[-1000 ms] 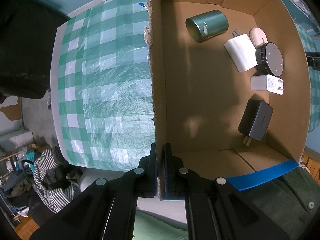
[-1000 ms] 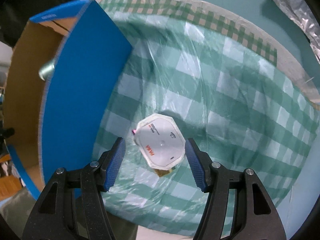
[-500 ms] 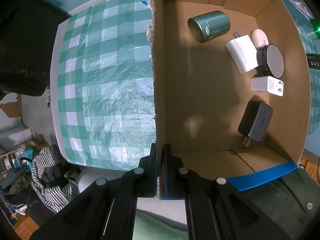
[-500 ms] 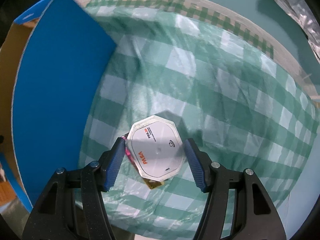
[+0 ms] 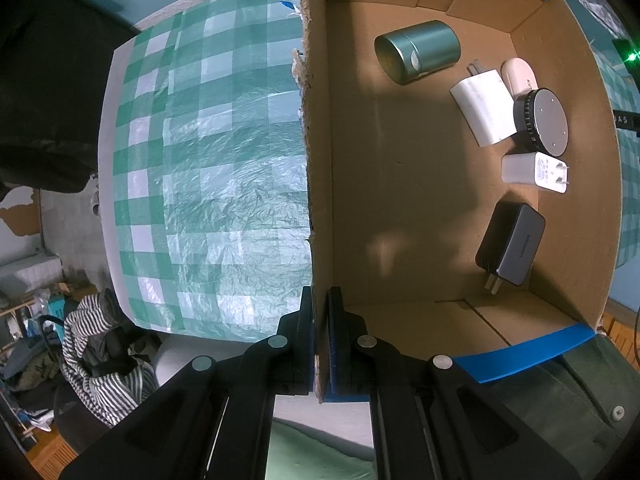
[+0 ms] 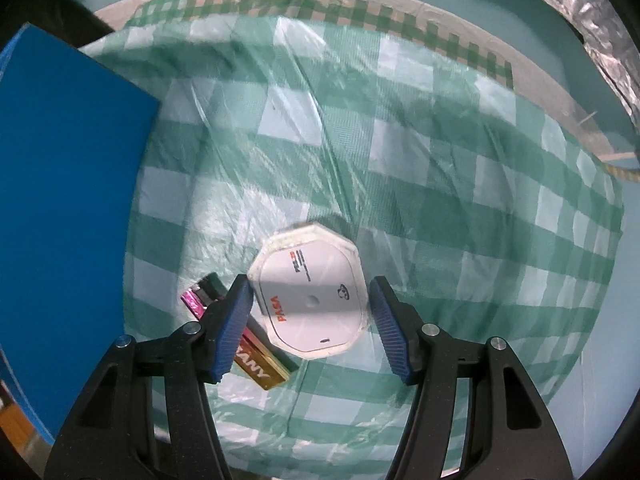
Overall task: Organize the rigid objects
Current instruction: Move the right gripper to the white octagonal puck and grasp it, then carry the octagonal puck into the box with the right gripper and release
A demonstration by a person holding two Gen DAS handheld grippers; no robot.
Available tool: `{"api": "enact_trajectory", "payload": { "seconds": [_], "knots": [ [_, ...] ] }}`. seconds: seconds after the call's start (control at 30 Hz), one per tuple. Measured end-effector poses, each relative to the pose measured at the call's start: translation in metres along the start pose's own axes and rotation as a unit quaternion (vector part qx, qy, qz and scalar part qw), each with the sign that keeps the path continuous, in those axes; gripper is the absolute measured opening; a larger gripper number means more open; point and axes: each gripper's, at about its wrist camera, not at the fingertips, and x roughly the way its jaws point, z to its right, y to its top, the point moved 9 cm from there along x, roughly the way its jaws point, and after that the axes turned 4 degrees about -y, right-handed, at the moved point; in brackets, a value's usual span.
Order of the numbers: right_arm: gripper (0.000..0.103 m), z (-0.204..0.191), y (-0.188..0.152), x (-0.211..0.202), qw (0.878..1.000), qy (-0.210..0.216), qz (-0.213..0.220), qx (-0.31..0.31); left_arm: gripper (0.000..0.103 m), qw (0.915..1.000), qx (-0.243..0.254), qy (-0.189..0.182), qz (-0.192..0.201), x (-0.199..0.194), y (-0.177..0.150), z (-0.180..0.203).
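Green-and-white checks, brown card, blue edging

A green-and-white checked tablecloth is seen; the cardboard box is brown inside, blue outside. A teal tin is shown at twelve o'clock; the octagonal case is white, red-lettered.

Dim light, fisheye-bent edges (right view slightly blurred), soft shadows.

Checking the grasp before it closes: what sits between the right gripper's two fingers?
In the right wrist view, the white octagonal case lies between the open right gripper fingers; whether they touch it is unclear. A gold bar lies partly under the left finger.
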Motion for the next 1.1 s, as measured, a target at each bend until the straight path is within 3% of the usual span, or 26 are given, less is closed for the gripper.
{"api": "enact_trajectory", "payload": {
  "seconds": [0.43, 1.1],
  "knots": [
    [0.056, 0.000, -0.012, -0.005, 1.000, -0.006, 0.009, 0.003, 0.005, 1.0000, 0.004, 0.001, -0.001, 0.001, 0.001, 0.000],
    [0.055, -0.029, -0.028, -0.078, 0.997, 0.031, 0.065, -0.002, 0.005, 1.0000, 0.009, 0.002, 0.000, 0.001, 0.003, 0.001]
  ]
}}
